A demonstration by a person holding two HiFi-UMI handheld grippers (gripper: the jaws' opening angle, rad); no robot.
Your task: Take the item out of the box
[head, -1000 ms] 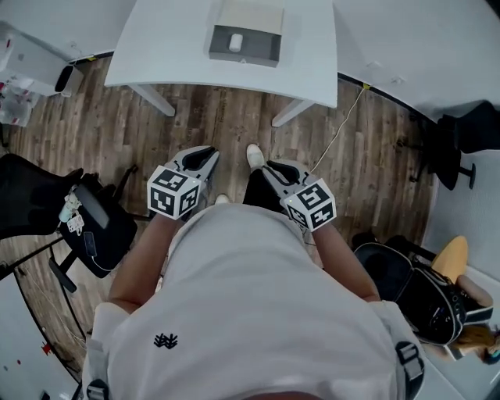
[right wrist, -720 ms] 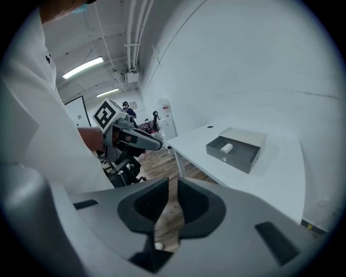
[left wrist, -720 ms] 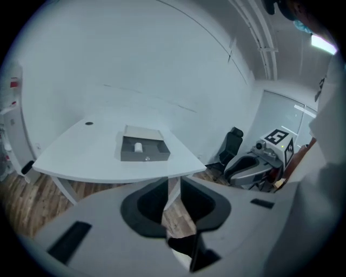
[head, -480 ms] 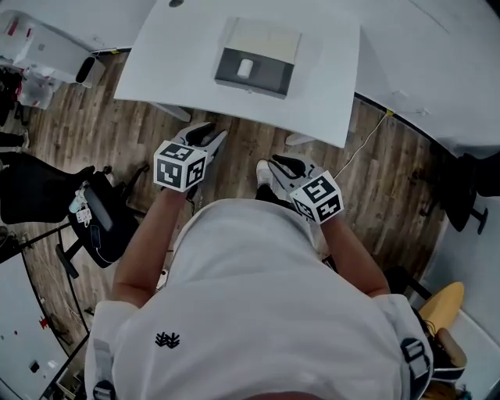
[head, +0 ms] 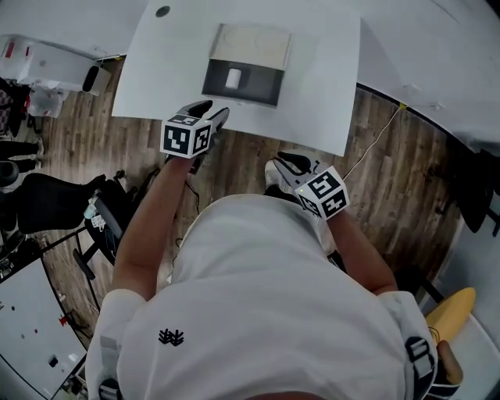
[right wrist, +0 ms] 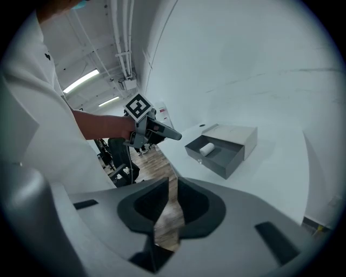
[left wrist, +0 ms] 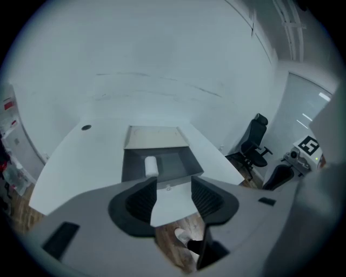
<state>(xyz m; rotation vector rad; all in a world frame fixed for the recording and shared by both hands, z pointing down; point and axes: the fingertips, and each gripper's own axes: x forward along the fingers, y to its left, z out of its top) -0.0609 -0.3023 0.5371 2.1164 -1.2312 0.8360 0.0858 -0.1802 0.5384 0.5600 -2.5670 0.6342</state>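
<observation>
The white item [head: 233,77] in the box [head: 258,84] is too small to identify (by shape alone, a short pale roll). The far edge of the table [head: 320,86] runs off the top of the head view, and the dark round spot [head: 162,12] near it is too small to tell. The person's torso [head: 266,312] hides much of the floor [head: 391,156]. In the left gripper view, the left gripper [left wrist: 173,196] covers both ends of the box's near wall.

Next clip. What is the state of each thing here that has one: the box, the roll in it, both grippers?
Box: open, inside exposed.
Roll: lying inside the box, untouched.
Left gripper: open, empty, at the near edge of the table, short of the box.
Right gripper: jaws a narrow gap apart, empty, held back from the table.
</observation>
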